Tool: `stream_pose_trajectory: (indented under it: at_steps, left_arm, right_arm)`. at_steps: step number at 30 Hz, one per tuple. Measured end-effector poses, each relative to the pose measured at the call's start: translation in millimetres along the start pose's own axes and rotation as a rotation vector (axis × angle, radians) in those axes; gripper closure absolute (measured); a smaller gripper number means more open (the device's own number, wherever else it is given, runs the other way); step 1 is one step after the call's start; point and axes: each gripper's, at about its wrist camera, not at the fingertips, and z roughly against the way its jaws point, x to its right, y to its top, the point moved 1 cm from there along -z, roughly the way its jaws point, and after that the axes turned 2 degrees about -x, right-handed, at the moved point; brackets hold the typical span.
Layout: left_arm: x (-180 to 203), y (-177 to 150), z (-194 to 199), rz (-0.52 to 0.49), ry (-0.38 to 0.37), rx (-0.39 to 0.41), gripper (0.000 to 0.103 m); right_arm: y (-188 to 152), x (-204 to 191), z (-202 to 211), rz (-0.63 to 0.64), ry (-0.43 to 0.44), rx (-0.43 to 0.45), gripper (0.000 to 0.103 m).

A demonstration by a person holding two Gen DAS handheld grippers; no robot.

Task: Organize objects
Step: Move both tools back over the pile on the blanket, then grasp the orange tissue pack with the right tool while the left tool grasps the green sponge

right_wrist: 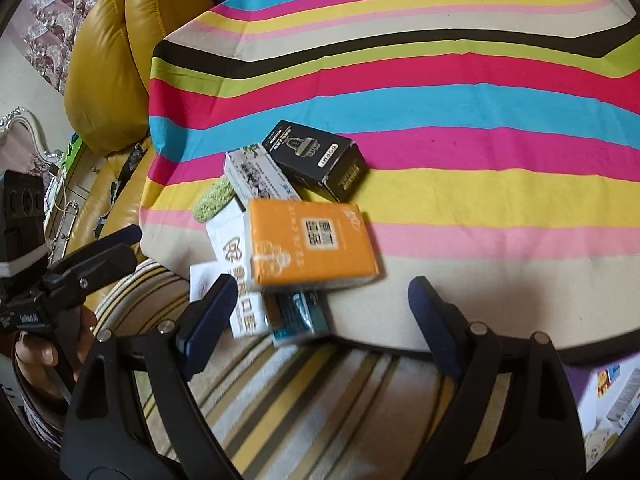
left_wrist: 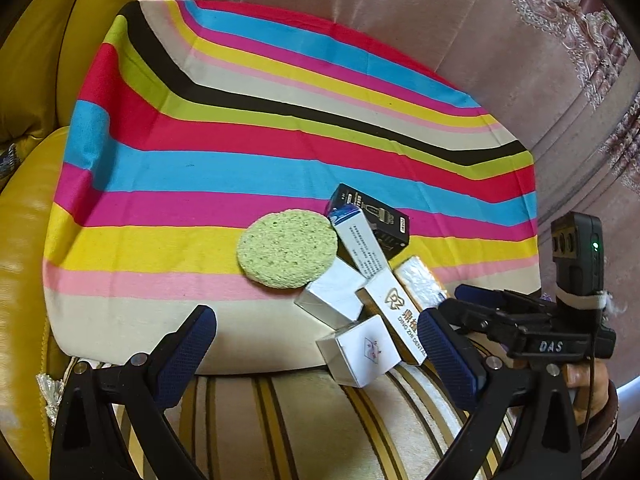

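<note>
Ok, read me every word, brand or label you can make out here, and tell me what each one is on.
"DING ZHI DENTAL": long white box.
"DAS": body of the right claw.
Orange pack: printed characters, too blurred to read.
Black box: label too small to read.
Blue-ended white box: fine print, unreadable.

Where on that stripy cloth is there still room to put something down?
Most of the striped cloth is bare: everything left of the green sponge and beyond the black box. It is crowded at the near edge, where the boxes pile around the orange packet.
</note>
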Motion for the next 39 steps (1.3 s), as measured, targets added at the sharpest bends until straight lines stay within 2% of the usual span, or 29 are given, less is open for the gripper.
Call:
stream_pose_trajectory:
  at_steps: [8, 15, 19, 21, 25, 30, 39]
  left_arm:
    - [-5.7, 1.7, -0.2, 0.007, 0.005, -0.011, 0.001]
    - [-11.3, 4.0, -4.6, 0.023, 0.014, -0.024, 0.001]
    - [-15.3, 7.6, -12.8, 0.032, 0.021, -0.042, 0.001]
    - [-17.3, 10.3, -19.0, 0.037, 0.028, -0.055, 0.001]
    - [-19.7, 16.7, -31.2, 0.042, 0.021, -0.077, 0.001]
    - [-23.2, 24.1, -47.2, 0.045, 0.018, -0.102, 0.001]
    - [-32.6, 39.1, -74.6, 0.062, -0.017, -0.158, 0.003]
  right_arm:
    - [13.5, 2.2, -20.6, -0.031, 0.061, -0.037, 0.014]
    - [22.8, 5.0, -35.1, -0.038, 0.074, -0.064, 0.014]
    - [26.1, 4.2, -37.5, -0.035, 0.064, -0.061, 0.016]
    - [27.2, 2.9, -38.4, -0.028, 0.047, -0.062, 0.023]
    - [28.3, 1.7, -37.9, -0.02, 0.019, -0.059, 0.024]
    - [27.5, 8.2, -28.6, -0.02, -0.079, -0.028, 0.025]
    - [21.9, 28.1, -14.0, -0.011, -0.317, 0.019, 0.025]
